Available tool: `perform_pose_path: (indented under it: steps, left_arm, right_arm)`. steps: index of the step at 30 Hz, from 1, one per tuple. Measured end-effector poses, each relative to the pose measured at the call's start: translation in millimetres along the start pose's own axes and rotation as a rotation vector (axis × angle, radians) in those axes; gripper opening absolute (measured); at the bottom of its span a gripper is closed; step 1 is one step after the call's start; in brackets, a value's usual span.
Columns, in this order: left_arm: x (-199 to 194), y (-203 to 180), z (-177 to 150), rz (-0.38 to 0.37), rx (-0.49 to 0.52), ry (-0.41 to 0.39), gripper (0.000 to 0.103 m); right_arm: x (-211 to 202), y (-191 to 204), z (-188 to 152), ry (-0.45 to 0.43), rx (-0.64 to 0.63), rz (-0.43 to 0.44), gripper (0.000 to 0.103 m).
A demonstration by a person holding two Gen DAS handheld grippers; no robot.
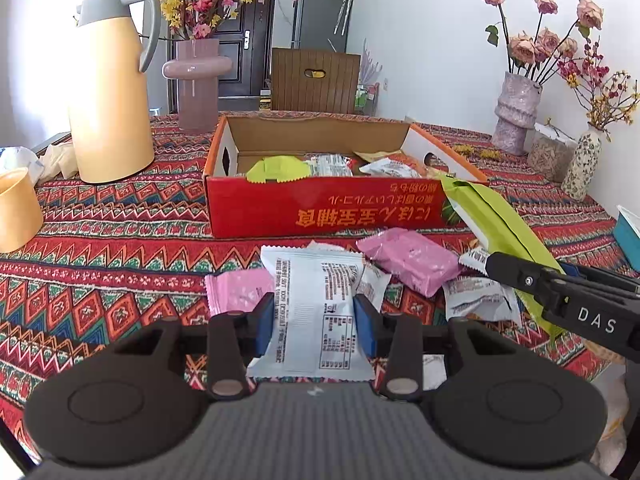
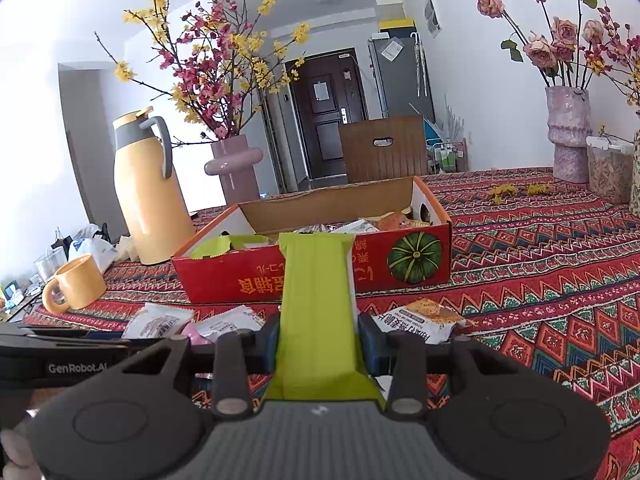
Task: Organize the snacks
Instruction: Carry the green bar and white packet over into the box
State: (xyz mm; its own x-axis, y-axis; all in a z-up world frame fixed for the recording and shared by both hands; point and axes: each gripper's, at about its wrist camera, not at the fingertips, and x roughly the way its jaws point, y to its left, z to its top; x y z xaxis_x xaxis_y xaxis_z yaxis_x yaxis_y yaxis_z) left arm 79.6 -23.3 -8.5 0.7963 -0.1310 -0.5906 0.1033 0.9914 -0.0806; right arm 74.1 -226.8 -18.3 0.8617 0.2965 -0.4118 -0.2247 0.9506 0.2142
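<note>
I had two packets in hand at once. My left tongs (image 1: 314,316) were closed on a white snack packet (image 1: 316,308), its crinkled foil pinched between the blue pads and lifted clear of the pile. My right tongs (image 2: 318,340) gripped a long lime-green packet (image 2: 316,300), a smooth matte pouch with a folded seam, raised in front of the red cardboard box (image 2: 320,276).

By my reckoning the job was about half done. Several packets already lay inside the box: a lime-green one (image 1: 276,168) at its near left, and silver and orange wrappers toward its right. Left on the desk (image 1: 120,240), just in front of the box, were two pink packets (image 1: 408,256), soft and pillowy with serrated ends, a few more white ones, and an orange-printed biscuit packet (image 2: 424,314) on the right.

The box was shallow, plain corrugated brown inside, glossy red outside with a printed green pumpkin. The desk wore a woven cloth of red zigzag bands. On the far left stood a smooth yellow thermos jug (image 1: 108,92) and a matching mug (image 2: 76,284); rough-glazed vases with dried roses stood on the far right.
</note>
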Motion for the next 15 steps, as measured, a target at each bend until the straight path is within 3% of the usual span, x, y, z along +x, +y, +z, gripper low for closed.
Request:
perform_pose_path:
  steps: [15]
  left_arm:
    - [17.8,0.8,47.0,0.008,-0.015,-0.090,0.042]
  right_arm:
    - [32.4,-18.7,30.0,-0.040,-0.001,-0.037,0.038]
